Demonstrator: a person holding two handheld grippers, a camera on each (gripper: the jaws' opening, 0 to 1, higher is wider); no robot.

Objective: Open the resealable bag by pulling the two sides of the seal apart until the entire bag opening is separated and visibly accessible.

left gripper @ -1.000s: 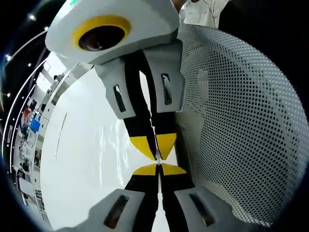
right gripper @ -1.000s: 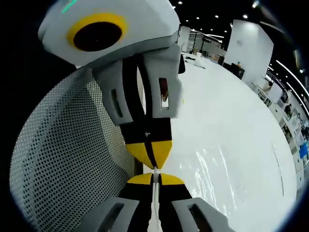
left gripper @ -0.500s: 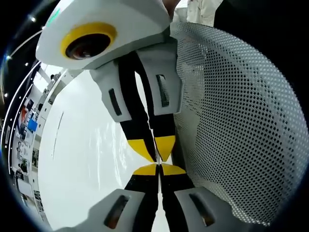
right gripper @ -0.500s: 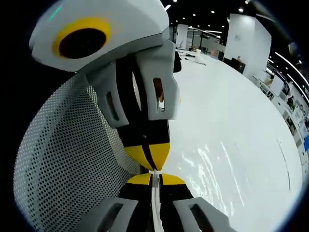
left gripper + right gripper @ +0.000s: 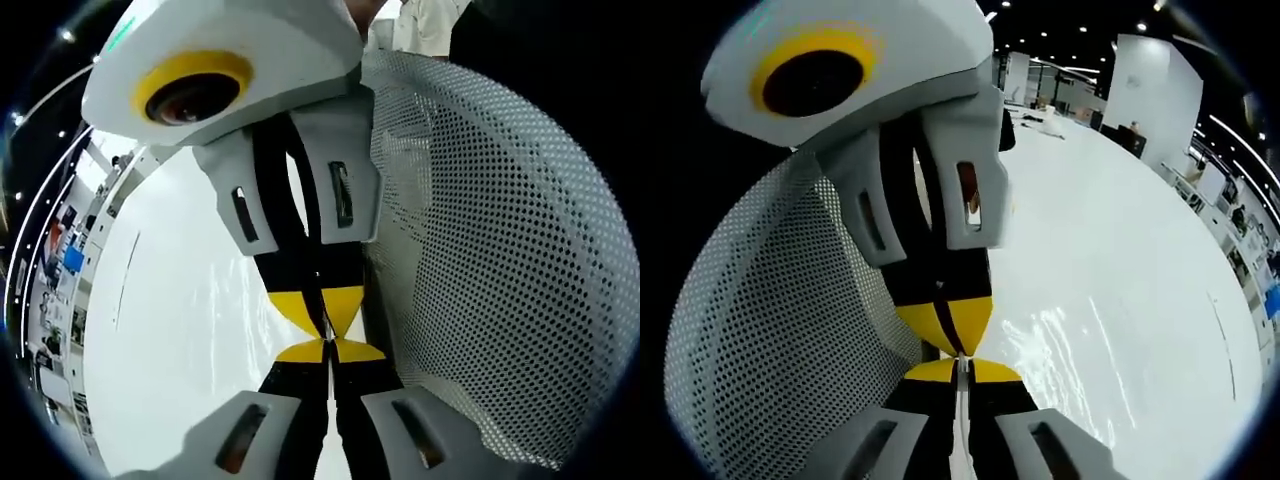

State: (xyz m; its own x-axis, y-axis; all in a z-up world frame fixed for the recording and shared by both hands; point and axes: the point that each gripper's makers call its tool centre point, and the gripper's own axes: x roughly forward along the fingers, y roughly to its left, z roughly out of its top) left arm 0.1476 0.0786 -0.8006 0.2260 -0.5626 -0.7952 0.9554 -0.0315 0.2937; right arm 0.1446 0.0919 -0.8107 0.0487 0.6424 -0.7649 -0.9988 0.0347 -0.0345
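Little has changed since a second ago: both views have tilted slightly, and the two grippers remain tip to tip. In the left gripper view, the left gripper (image 5: 326, 347) rises from six o'clock with its yellow tips pressed together on a thin pale edge, and the right gripper (image 5: 322, 310) comes down from twelve o'clock to meet it, its tips likewise closed. In the right gripper view the right gripper (image 5: 962, 366) holds the same pale strip, which runs down between its jaws toward six o'clock; the left gripper (image 5: 948, 325) descends from twelve o'clock onto it.

That strip appears to be the seal edge of the resealable bag (image 5: 961, 420); the bag's clear body seems to lie as glossy creases on the white table (image 5: 1140, 250) toward four o'clock, though it is hard to make out. A perforated white mesh chair back (image 5: 490, 270) stands at three o'clock in the left gripper view.

Judging from this, the grasp is set and the pull has barely begun; no opening is visible. Next, the two grippers should draw apart steadily, each keeping its side pinched, until the seal parts along its whole length.
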